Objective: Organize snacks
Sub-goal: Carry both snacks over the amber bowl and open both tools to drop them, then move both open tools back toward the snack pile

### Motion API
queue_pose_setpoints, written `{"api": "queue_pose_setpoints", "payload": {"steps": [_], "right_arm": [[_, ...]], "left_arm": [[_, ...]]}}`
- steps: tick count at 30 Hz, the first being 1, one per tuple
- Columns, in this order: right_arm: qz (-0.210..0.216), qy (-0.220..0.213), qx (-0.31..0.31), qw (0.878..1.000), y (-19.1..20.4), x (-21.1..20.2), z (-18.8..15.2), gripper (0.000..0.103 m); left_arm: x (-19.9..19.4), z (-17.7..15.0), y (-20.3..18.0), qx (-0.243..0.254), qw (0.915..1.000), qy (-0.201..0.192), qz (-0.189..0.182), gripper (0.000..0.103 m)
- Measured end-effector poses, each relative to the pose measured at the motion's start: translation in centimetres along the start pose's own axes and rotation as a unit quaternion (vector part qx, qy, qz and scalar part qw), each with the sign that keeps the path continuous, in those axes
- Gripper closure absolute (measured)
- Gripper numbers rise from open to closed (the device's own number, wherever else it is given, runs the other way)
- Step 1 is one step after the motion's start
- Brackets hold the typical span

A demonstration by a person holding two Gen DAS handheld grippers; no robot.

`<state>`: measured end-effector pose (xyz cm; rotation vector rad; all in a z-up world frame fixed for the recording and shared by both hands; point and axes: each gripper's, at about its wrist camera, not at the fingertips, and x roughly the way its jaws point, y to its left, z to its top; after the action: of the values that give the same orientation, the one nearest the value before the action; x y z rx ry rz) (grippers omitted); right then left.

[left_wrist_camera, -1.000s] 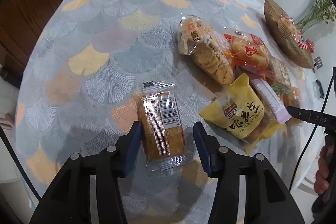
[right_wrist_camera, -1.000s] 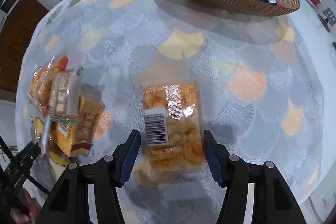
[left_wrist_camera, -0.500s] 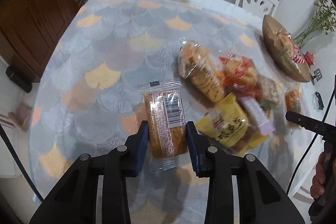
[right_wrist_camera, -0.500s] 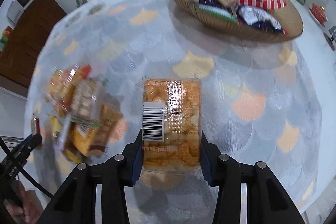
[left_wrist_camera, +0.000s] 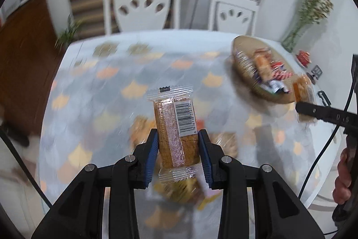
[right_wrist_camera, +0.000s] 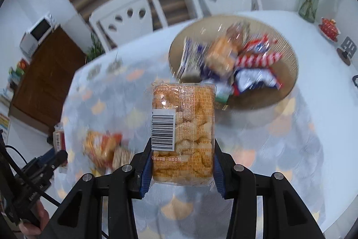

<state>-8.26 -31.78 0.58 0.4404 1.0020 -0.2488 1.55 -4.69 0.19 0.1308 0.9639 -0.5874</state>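
Overhead, above the table (right_wrist_camera: 290, 138), the right gripper (right_wrist_camera: 182, 162) clamps a wide cracker pack (right_wrist_camera: 182, 127), held just near of the basket (right_wrist_camera: 288, 64). Left gripper (left_wrist_camera: 178, 156) pinches a narrow bar (left_wrist_camera: 176, 127) above blurred snacks (left_wrist_camera: 179, 192) at the near edge.

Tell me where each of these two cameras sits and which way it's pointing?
Left wrist: sits on the left gripper, looking along its fingers at a clamped biscuit pack, table and chairs beyond; the right hand shows at the edge.
Right wrist: sits on the right gripper, looking at a clamped cracker pack; the left hand shows low at the edge.
Shared: the snack basket, tablecloth and white chairs.
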Motion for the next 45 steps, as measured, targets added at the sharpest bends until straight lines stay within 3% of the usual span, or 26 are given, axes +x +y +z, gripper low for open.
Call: {"api": "queue_pose_setpoints", "payload": {"steps": [12,20,28,40,44,45], "right_arm": [[-0.016,-0.068,0.055,0.996,-5.7,-4.6,6.1,0.059],[-0.036,-0.081,0.083,0.993,-9.9,-4.1,10.8,0.059],[-0.029,-0.054,0.104,0.993,-13.0,-0.5,14.1,0.059],[-0.009,0.004,0.075,0.997,-12.0,5.0,14.5,0.059],[0.033,0.03,0.09,0.995,-12.6,6.4,13.9,0.057],[0.038,0.03,0.092,0.995,-12.8,6.3,13.8,0.055]], "left_arm": [[1.4,9.2,-9.6,0.084,0.9936,-0.061,-0.043,0.071],[5.3,13.3,-15.3,0.121,0.9887,-0.061,-0.064,0.071],[9.3,15.7,-18.1,0.125,0.9884,-0.045,-0.074,0.071],[13.8,17.1,-20.3,0.125,0.9885,-0.013,-0.084,0.07],[15.1,17.0,-20.1,0.114,0.9882,0.027,-0.099,0.053],[15.1,16.9,-20.0,0.111,0.9881,0.032,-0.101,0.042]]}}
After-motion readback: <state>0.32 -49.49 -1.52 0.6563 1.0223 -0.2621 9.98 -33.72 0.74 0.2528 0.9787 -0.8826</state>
